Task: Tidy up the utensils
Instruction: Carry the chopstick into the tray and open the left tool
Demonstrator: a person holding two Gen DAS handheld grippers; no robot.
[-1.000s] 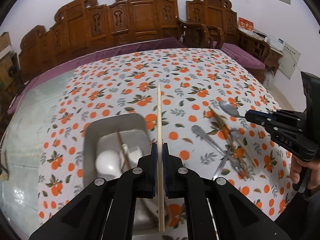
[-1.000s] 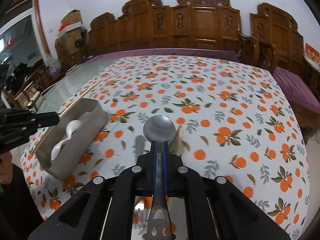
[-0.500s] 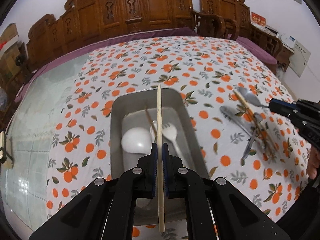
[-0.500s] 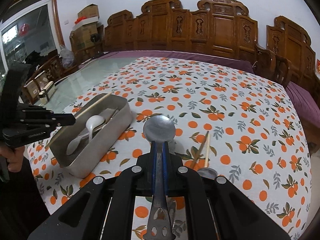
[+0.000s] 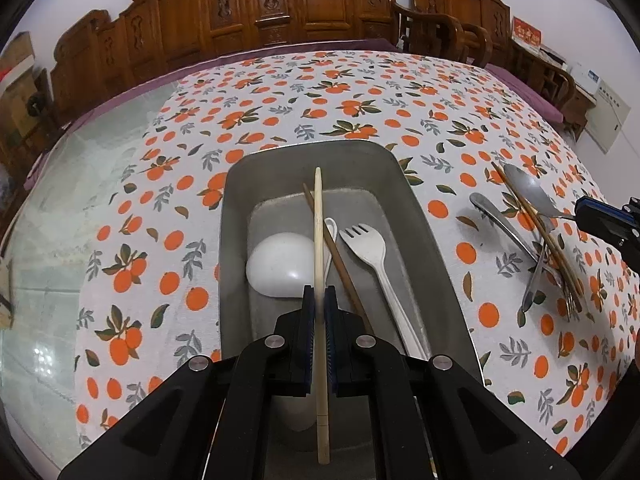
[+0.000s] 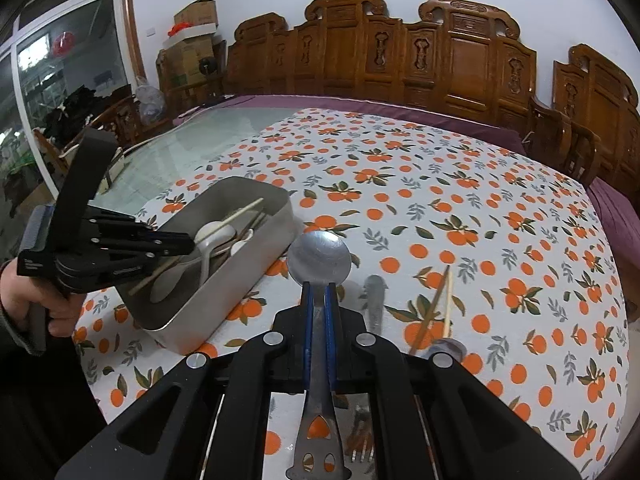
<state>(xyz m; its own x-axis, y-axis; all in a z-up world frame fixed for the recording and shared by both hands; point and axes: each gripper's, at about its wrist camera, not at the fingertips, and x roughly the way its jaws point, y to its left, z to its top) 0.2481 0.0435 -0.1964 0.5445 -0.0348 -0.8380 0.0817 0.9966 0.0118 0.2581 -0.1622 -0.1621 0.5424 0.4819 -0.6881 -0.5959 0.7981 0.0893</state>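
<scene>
My left gripper (image 5: 319,300) is shut on a pale wooden chopstick (image 5: 319,240), held lengthwise low over the metal tray (image 5: 236,208). Inside the tray lie a white ladle (image 5: 280,266), a white plastic fork (image 5: 370,248) and a dark brown chopstick (image 5: 340,264). My right gripper (image 6: 318,292) is shut on the handle of a metal spoon (image 6: 319,256), just right of the tray (image 6: 256,268). The left gripper (image 6: 176,242) also shows in the right wrist view, with the pale chopstick (image 6: 240,212) over the tray. The spoon (image 5: 528,190) and right gripper (image 5: 588,216) show at the right edge of the left wrist view.
A pile of metal utensils (image 5: 504,220) and brown chopsticks (image 5: 536,224) lies on the orange-print tablecloth (image 5: 320,120) right of the tray. Bare glass tabletop (image 5: 44,208) lies to the left. Carved wooden chairs (image 6: 400,56) line the far side. A person's hand (image 6: 24,292) holds the left gripper.
The left gripper with its chopstick has moved over the tray and sunk toward it. The right gripper has carried the spoon left, closer to the tray.
</scene>
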